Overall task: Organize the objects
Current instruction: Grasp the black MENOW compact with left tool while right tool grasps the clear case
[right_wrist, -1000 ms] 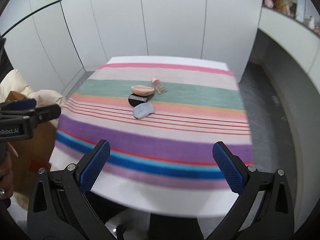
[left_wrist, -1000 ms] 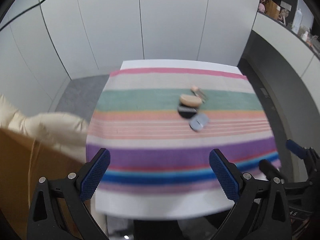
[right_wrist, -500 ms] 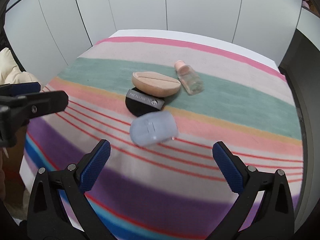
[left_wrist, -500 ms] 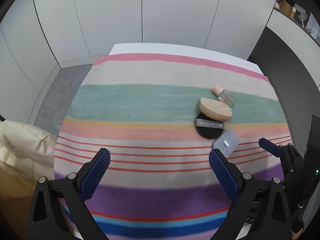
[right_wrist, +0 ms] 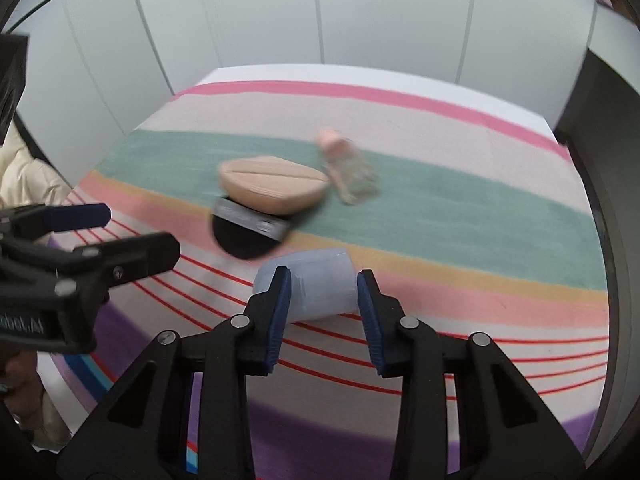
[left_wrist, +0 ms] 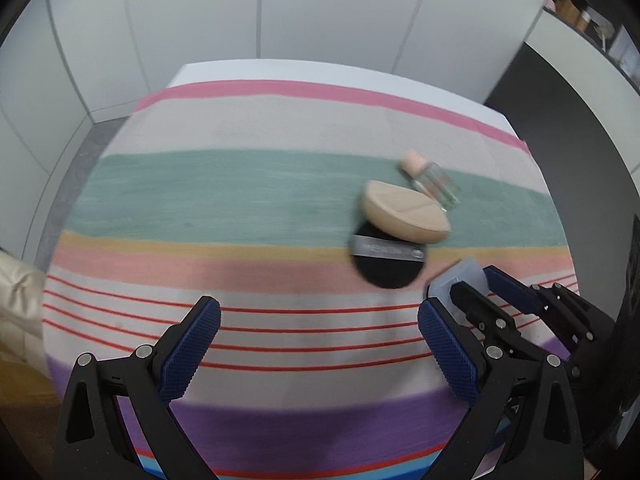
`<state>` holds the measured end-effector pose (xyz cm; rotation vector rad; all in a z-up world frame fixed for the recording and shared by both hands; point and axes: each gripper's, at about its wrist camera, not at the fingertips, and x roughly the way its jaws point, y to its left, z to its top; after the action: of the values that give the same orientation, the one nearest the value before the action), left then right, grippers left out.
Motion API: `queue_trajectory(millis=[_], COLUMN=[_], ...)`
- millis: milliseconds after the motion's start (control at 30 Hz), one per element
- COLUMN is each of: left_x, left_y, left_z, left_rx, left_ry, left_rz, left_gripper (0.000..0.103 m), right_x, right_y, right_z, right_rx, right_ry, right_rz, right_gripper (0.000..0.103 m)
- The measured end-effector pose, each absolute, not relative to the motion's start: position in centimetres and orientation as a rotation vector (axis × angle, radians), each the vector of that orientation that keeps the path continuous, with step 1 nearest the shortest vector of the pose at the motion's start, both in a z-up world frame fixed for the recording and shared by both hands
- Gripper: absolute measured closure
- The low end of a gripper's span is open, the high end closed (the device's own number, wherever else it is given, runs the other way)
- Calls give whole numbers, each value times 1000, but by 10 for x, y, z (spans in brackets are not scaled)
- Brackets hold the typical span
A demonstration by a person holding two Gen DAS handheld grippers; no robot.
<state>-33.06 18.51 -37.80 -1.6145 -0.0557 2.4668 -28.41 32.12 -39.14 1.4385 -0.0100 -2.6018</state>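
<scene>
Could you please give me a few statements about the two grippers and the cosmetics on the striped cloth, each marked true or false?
1. The right gripper has its fingers on either side of the pale blue case. True.
2. The left gripper holds the black round compact. False: it is open and holds nothing.
3. The beige sponge lies partly over the black round compact. True.
4. The small glass bottle stands upright. False: it lies on its side.
5. All four items rest on the striped cloth. True.
</scene>
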Motion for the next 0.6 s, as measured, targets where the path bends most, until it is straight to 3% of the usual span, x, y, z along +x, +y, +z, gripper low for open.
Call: queue_trajectory(millis=[33, 133, 300, 400, 433, 467, 500, 600], left_x=[-331, -333, -336, -337, -337, -337, -337, -339], left_y=[193, 203, 196, 191, 191, 192, 192, 198], left_z=[-380, -381, -383, -389, -390, -391, -391, -394], left_rx=[-1611, -1606, -1623, -1654, -1655, -1655, -1655, -1653], left_ry=[-42, -43, -152, -157, -149, -141, -139, -131], left_rz=[2464, 2463, 2464, 2451, 2455, 2457, 2456, 2439], left_gripper=[3, 3, 3, 3, 3, 3, 3, 3], right_x=[-283, -279, -272, -279, -282, -281, -281, -284], right_y=[328, 339, 330, 314, 312, 312, 313, 321], right_z=[-392, -394, -393, -401, -405, -404, -401, -398], right_rx=[1430, 1425, 1361, 1374, 1399, 1395, 1394, 1421], right_ry=[-37, -46, 62, 176, 187, 178, 166, 102], right_rz=[-2598, -2615, -2576, -2569, -2555, -2568, -2584, -2602], right_gripper=[61, 18, 7, 9, 19, 36, 43, 42])
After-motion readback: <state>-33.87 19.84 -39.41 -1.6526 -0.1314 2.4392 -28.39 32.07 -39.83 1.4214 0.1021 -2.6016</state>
